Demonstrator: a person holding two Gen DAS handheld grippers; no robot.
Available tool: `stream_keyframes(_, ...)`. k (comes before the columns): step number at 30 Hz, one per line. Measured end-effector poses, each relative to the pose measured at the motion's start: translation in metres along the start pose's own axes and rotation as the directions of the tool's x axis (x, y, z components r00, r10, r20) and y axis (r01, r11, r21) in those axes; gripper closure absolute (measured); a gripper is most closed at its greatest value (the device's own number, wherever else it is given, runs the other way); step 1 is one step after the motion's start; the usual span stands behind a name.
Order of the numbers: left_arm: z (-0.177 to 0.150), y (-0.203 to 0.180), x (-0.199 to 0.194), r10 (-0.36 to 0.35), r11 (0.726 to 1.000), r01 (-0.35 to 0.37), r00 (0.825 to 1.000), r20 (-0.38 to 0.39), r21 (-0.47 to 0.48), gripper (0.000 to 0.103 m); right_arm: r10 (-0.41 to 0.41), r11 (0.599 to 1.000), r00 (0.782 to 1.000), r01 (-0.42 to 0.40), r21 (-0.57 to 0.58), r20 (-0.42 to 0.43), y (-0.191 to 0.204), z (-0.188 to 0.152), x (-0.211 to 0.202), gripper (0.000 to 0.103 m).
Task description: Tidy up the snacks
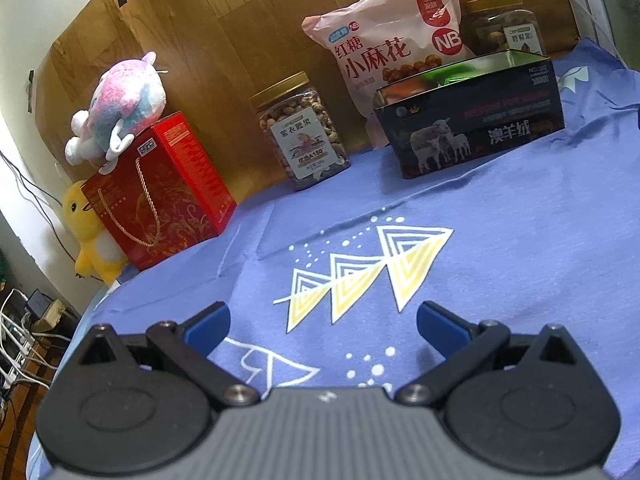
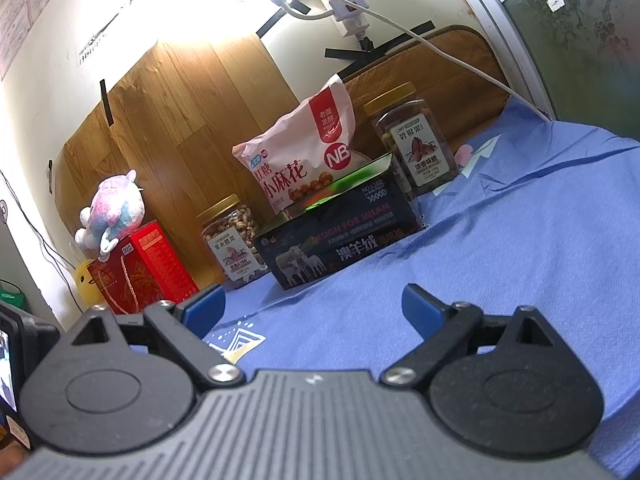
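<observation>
A dark open box [image 1: 476, 120] with sheep pictures stands at the back of the blue cloth; it also shows in the right wrist view [image 2: 340, 236]. Behind it leans a pink snack bag [image 1: 392, 44] [image 2: 304, 160]. A gold-lidded nut jar [image 1: 304, 132] [image 2: 232, 236] stands left of the box, a second jar [image 1: 508, 28] [image 2: 416, 144] right behind it. My left gripper [image 1: 322, 324] is open and empty over the cloth, well short of the box. My right gripper [image 2: 314, 312] is open and empty, also short of the box.
A red gift box [image 1: 160, 188] [image 2: 140, 268] with a pink plush toy [image 1: 116, 108] [image 2: 112, 212] on top stands at the far left, with a yellow plush [image 1: 92, 236] beside it. A wooden board [image 1: 224, 48] backs the table. Cables hang past the left edge.
</observation>
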State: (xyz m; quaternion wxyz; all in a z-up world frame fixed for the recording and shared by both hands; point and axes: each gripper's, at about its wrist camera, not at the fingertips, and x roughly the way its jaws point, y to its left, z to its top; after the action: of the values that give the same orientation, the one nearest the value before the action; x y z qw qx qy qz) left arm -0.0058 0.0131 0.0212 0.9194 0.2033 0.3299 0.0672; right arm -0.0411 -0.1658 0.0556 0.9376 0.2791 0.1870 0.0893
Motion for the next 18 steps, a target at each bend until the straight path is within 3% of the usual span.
stream_keyframes(11,0.0002,0.0004,0.0001,-0.002,1.000,0.002,1.000,-0.004,0.004,0.000,-0.001,1.000,1.000,0.001,0.000,0.000,-0.0005,0.0016,0.0006,0.006)
stream_keyframes(18,0.0005,-0.0029,0.0017,-0.129,0.992,0.129,0.988,-0.081,-0.006,0.000,-0.007,1.000,1.000,0.007,0.006,-0.001,-0.0017,-0.0006,0.0003,0.006)
